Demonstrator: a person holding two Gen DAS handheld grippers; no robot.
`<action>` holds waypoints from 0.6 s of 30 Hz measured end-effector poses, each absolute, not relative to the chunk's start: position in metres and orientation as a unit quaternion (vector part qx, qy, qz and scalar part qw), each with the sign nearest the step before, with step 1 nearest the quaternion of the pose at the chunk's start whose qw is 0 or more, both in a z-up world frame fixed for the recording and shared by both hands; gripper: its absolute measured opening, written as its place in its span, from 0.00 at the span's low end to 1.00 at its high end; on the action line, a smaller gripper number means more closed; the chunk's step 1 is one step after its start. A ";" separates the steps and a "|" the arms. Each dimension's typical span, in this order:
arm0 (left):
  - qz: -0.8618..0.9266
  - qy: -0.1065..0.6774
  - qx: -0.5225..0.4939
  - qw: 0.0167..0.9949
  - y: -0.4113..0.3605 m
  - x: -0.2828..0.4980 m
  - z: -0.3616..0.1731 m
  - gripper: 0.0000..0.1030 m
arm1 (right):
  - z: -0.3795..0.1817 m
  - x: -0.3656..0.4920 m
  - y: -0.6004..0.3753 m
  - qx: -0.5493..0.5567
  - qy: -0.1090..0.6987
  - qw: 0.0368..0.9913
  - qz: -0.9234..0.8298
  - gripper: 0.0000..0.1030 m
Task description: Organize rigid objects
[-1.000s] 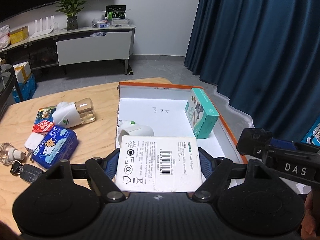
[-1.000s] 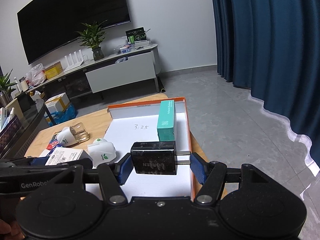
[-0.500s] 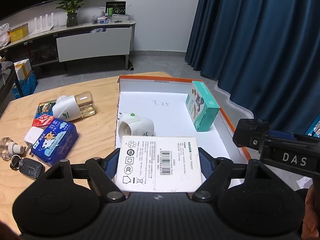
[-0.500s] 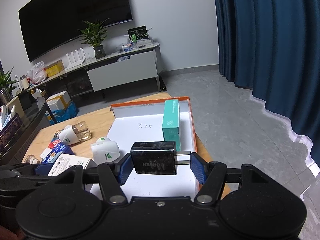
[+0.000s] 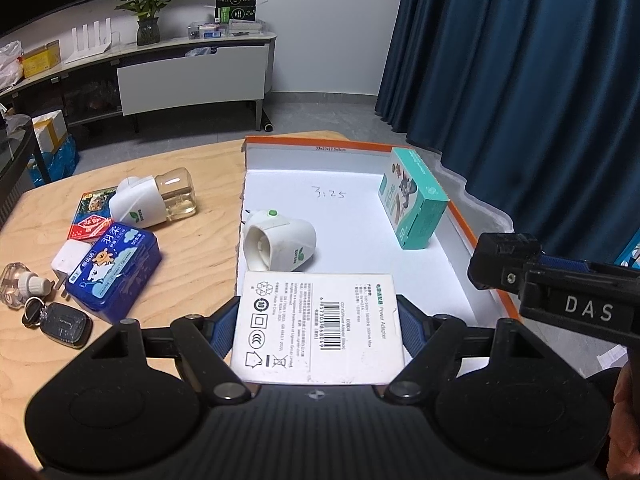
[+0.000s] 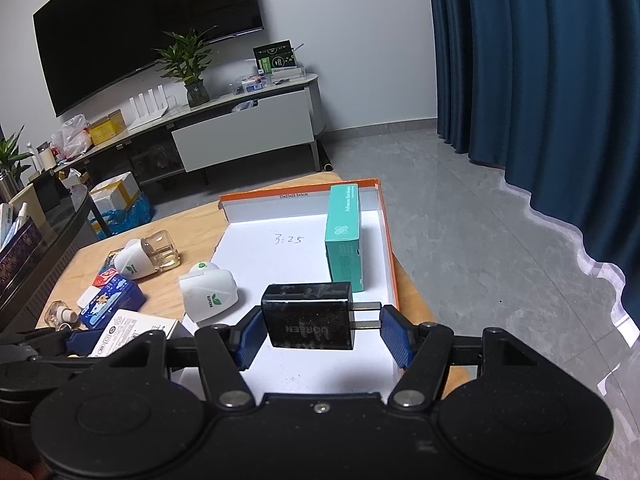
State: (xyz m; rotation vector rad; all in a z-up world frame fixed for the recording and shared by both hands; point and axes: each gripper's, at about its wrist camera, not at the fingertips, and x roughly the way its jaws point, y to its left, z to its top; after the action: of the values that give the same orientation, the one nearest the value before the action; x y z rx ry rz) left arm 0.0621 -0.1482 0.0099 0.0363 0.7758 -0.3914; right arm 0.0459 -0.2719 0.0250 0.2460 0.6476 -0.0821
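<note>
Holding white adapter box (image 5: 318, 326) in left tongs (image 5: 318, 330), black charger (image 6: 307, 317) in right tongs (image 6: 320, 334); I lower both flat into orange tray (image 5: 476, 236), probably clear of teal box (image 5: 414, 200).

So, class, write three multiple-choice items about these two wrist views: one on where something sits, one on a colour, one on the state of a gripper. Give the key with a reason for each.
1. Where is the teal box?
A. On the bare wooden table
B. Inside the orange-rimmed tray, by its right wall
C. On the floor

2. What colour is the charger between the right gripper's fingers?
A. Black
B. White
C. Blue

3. What is the left gripper doing?
A. Standing open and empty
B. Shut with nothing in it
C. Clamped on the white power adapter box

Key: B, the box stands on the tray's white floor near the right rim; A, the charger's body is glossy black with metal prongs; C, both blue pads press the white box's sides.
</note>
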 end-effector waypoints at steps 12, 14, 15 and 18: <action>-0.190 0.381 0.016 0.905 -0.147 0.062 0.007 0.77 | 0.023 0.053 -0.268 0.116 0.327 0.937 -0.036 0.73; -0.192 0.382 0.014 0.904 -0.146 0.062 0.007 0.77 | 0.023 0.053 -0.269 0.115 0.329 0.937 -0.035 0.73; -0.192 0.382 0.014 0.904 -0.147 0.062 0.007 0.77 | 0.022 0.053 -0.269 0.115 0.329 0.937 -0.035 0.73; -0.191 0.382 0.015 0.904 -0.147 0.062 0.007 0.77 | 0.022 0.053 -0.270 0.115 0.329 0.937 -0.035 0.73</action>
State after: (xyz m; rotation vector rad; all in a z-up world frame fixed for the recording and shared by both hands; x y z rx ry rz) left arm 0.0617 -0.1468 0.0073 0.0308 0.7887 -0.3953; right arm 0.0528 -0.2699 0.0223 0.2351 0.6726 -0.0709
